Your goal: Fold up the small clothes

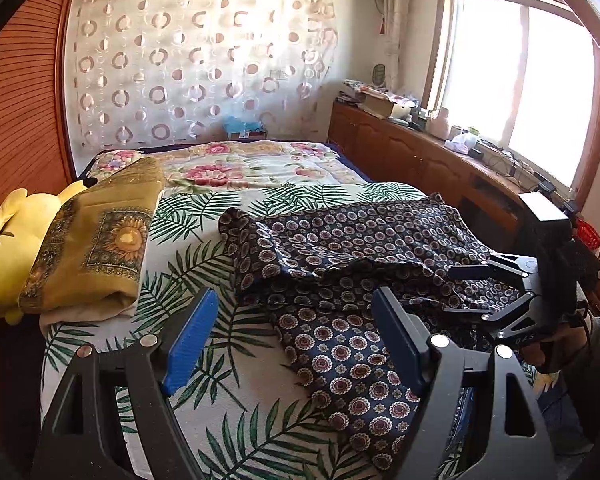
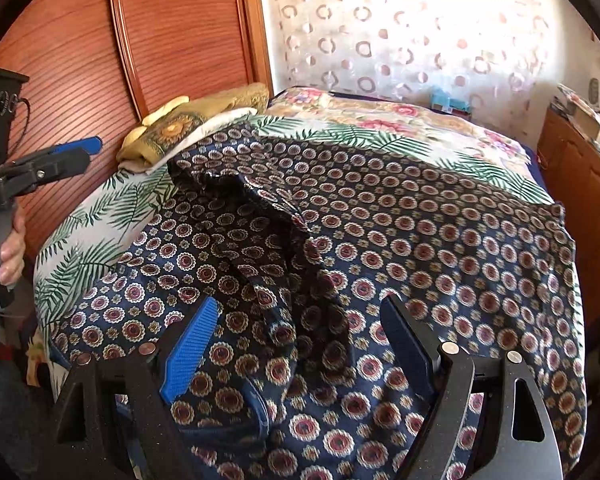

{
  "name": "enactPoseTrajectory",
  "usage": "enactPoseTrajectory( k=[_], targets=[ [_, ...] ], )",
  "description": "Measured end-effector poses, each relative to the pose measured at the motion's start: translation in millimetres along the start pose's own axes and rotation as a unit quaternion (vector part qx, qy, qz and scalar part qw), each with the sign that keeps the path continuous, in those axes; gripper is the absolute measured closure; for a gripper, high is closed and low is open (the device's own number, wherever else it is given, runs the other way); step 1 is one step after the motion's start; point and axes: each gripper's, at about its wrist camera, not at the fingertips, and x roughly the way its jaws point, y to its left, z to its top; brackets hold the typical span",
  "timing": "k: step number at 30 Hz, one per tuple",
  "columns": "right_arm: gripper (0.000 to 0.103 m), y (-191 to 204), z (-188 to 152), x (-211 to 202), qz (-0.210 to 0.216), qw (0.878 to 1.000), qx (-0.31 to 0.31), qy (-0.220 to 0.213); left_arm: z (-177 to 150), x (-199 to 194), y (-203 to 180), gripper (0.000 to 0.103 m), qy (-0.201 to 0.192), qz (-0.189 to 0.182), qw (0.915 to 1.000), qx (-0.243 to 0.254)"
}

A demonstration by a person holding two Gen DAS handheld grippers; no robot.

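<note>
A navy garment (image 1: 340,256) with red and white floral circles lies crumpled on the leaf-print bed sheet (image 1: 188,220); it fills the right wrist view (image 2: 380,240), partly bunched in the middle. My left gripper (image 1: 296,336) is open and empty, hovering over the garment's near left edge. My right gripper (image 2: 300,344) is open and empty, low over the garment; it also shows in the left wrist view (image 1: 476,288) at the garment's right edge. The left gripper appears at the left of the right wrist view (image 2: 76,152).
A folded mustard sunflower-print cloth (image 1: 96,244) lies on the bed's left side beside a yellow plush toy (image 1: 8,248). A floral quilt (image 1: 240,164) covers the far bed. A wooden wardrobe (image 2: 140,40) stands left; a cluttered wooden cabinet (image 1: 420,152) runs along the right under the window.
</note>
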Motion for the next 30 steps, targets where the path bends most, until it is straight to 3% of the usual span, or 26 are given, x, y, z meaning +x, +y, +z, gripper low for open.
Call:
enactPoseTrajectory(
  k=[9,14,17,25,30],
  targets=[
    [0.018,0.6,9.2,20.4,-0.006,1.000,-0.003,0.019,-8.3,-2.0,9.2,0.023,0.001,0.012,0.9999,-0.003],
    [0.026,4.1,7.6,27.0,-0.009,1.000,-0.008,0.025,-13.4,-2.1,11.2,0.023,0.002,0.017,0.9998,-0.005],
    [0.038,7.9,7.2,33.2,-0.007,0.999,-0.018,0.031,-16.3,-1.8,12.8,0.023,0.002,0.016,0.9998,-0.009],
    [0.097,25.1,4.6,39.7,-0.010,0.998,-0.056,0.030,-21.8,1.1,13.4,0.023,0.008,0.015,0.9998,-0.013],
    [0.100,25.9,4.2,16.6,-0.012,0.999,-0.052,-0.011,-24.0,1.3,10.3,0.023,0.006,0.011,0.9998,-0.013]
  ],
)
